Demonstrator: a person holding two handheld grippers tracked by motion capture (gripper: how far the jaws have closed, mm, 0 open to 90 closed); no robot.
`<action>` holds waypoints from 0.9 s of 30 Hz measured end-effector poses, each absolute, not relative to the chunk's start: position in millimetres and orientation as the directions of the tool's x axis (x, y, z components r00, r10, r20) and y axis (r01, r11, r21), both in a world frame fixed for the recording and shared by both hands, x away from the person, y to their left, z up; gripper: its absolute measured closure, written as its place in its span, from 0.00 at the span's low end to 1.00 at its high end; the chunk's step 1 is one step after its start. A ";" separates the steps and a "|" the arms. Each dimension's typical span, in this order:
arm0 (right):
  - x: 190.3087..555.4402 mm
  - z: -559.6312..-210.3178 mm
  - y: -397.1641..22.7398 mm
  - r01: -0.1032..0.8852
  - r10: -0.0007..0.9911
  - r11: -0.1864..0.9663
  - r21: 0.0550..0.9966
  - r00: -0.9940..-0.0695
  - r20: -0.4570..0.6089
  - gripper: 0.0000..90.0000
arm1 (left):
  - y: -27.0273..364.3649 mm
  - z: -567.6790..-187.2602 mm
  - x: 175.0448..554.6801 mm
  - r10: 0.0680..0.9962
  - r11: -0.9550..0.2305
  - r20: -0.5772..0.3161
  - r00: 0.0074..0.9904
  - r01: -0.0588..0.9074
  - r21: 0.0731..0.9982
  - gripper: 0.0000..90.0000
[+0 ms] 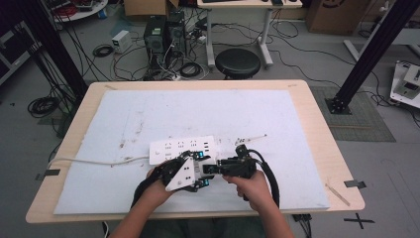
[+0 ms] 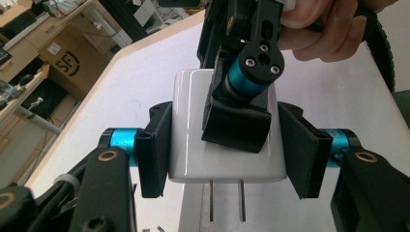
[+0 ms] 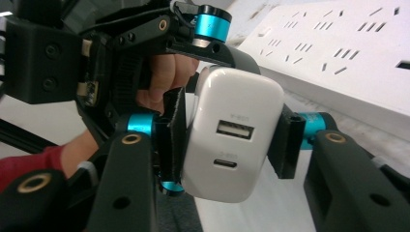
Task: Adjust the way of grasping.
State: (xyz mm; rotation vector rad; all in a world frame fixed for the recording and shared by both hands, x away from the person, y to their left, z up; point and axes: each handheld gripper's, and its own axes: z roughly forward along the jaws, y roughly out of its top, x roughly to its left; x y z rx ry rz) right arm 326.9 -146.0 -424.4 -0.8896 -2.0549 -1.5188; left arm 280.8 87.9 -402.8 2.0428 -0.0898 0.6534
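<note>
A white USB charger (image 2: 193, 125) with two metal prongs (image 2: 211, 200) is held between both grippers just above the white mat. My left gripper (image 2: 225, 150) is shut on its two sides. My right gripper (image 3: 229, 145) grips the same charger (image 3: 232, 140) crosswise, with a pad on each side, and its two ports face that camera. In the high view the two grippers meet near the table's front, left gripper (image 1: 198, 171) and right gripper (image 1: 212, 170) tip to tip. A white power strip (image 1: 183, 148) lies just beyond them, sockets up.
A white mat (image 1: 148, 114) covers most of the wooden table (image 1: 317, 124). The strip's cable (image 1: 89, 161) runs off to the left edge. A thin white stick (image 1: 252, 137) lies right of the strip. A black stool (image 1: 237, 62) stands beyond the far edge.
</note>
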 end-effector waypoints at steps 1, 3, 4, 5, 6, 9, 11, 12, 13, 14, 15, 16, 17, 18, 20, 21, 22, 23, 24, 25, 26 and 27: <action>327.2 -424.5 -146.1 0.715 0.239 0.193 0.672 -0.698 0.675 0.64 | 87.5 -403.0 280.8 0.192 -0.544 0.486 0.853 -0.320 0.776 0.47; 327.5 -424.5 -146.7 0.722 0.241 0.199 0.663 -0.692 0.681 0.66 | 86.5 -403.9 281.2 0.192 -0.548 0.484 0.854 -0.316 0.774 0.47; 327.6 -424.5 -146.9 0.723 0.241 0.199 0.661 -0.690 0.682 0.67 | 85.9 -404.6 281.7 0.193 -0.548 0.480 0.856 -0.311 0.777 0.47; 327.9 -424.6 -147.0 0.727 0.240 0.198 0.658 -0.686 0.686 0.68 | 85.4 -405.5 282.2 0.196 -0.543 0.473 0.859 -0.306 0.782 0.46; 327.9 -424.5 -147.4 0.727 0.237 0.196 0.658 -0.686 0.688 0.69 | 85.2 -405.6 282.9 0.198 -0.540 0.468 0.861 -0.302 0.785 0.46; 328.0 -423.6 -148.6 0.731 0.230 0.184 0.658 -0.682 0.694 0.70 | 85.2 -405.2 285.7 0.219 -0.520 0.430 0.876 -0.268 0.811 0.44; 327.9 -422.8 -149.8 0.734 0.240 0.180 0.655 -0.679 0.694 0.70 | 86.2 -403.5 287.2 0.254 -0.500 0.400 0.881 -0.234 0.834 0.34; 328.3 -423.0 -150.6 0.732 0.243 0.182 0.657 -0.681 0.691 0.70 | 87.4 -402.4 287.2 0.262 -0.493 0.397 0.880 -0.232 0.839 0.31; 328.3 -423.1 -151.6 0.732 0.253 0.180 0.657 -0.680 0.688 0.70 | 88.7 -401.2 287.0 0.270 -0.489 0.397 0.877 -0.231 0.841 0.29; 328.5 -422.9 -152.7 0.732 0.262 0.179 0.657 -0.679 0.686 0.70 | 90.0 -400.4 287.0 0.281 -0.480 0.391 0.877 -0.224 0.848 0.28; 328.6 -422.6 -154.1 0.729 0.267 0.176 0.662 -0.683 0.680 0.70 | 92.0 -399.4 287.2 0.291 -0.479 0.384 0.876 -0.214 0.851 0.26; 328.6 -421.9 -155.5 0.725 0.280 0.175 0.666 -0.685 0.672 0.70 | 93.6 -398.9 287.3 0.304 -0.473 0.376 0.876 -0.203 0.857 0.25; 328.8 -421.3 -156.7 0.723 0.285 0.171 0.670 -0.687 0.669 0.70 | 96.4 -397.7 287.5 0.306 -0.474 0.372 0.877 -0.198 0.858 0.25; 328.7 -420.4 -158.0 0.722 0.293 0.168 0.671 -0.686 0.665 0.70 | 99.1 -396.8 287.6 0.316 -0.469 0.367 0.875 -0.192 0.862 0.25; 328.8 -418.8 -159.9 0.712 0.311 0.169 0.681 -0.694 0.649 0.70 | 104.6 -394.2 288.0 0.338 -0.457 0.351 0.873 -0.174 0.872 0.24; 328.8 -418.0 -160.5 0.705 0.321 0.172 0.689 -0.701 0.637 0.70 | 107.9 -392.3 288.3 0.343 -0.453 0.346 0.873 -0.169 0.875 0.24; 328.8 -418.0 -160.5 0.705 0.321 0.172 0.689 -0.701 0.637 0.70 | 107.9 -392.3 288.3 0.343 -0.453 0.346 0.873 -0.169 0.875 0.24; 328.5 -416.4 -162.6 0.697 0.338 0.172 0.696 -0.705 0.623 0.70 | 113.2 -388.5 288.6 0.362 -0.450 0.343 0.867 -0.160 0.879 0.24; 328.5 -416.4 -162.6 0.697 0.338 0.172 0.696 -0.705 0.623 0.70 | 113.2 -388.5 288.6 0.362 -0.450 0.343 0.867 -0.160 0.879 0.23; 328.3 -415.4 -164.8 0.690 0.349 0.166 0.705 -0.710 0.612 0.70 | 119.0 -383.5 289.6 0.375 -0.451 0.330 0.866 -0.141 0.881 0.23; 328.0 -414.6 -166.3 0.686 0.354 0.162 0.709 -0.711 0.607 0.70 | 121.5 -381.2 290.1 0.384 -0.449 0.329 0.863 -0.137 0.883 0.23; 328.0 -414.6 -166.3 0.686 0.354 0.162 0.709 -0.711 0.607 0.70 | 121.5 -381.2 290.1 0.384 -0.449 0.329 0.863 -0.137 0.883 0.23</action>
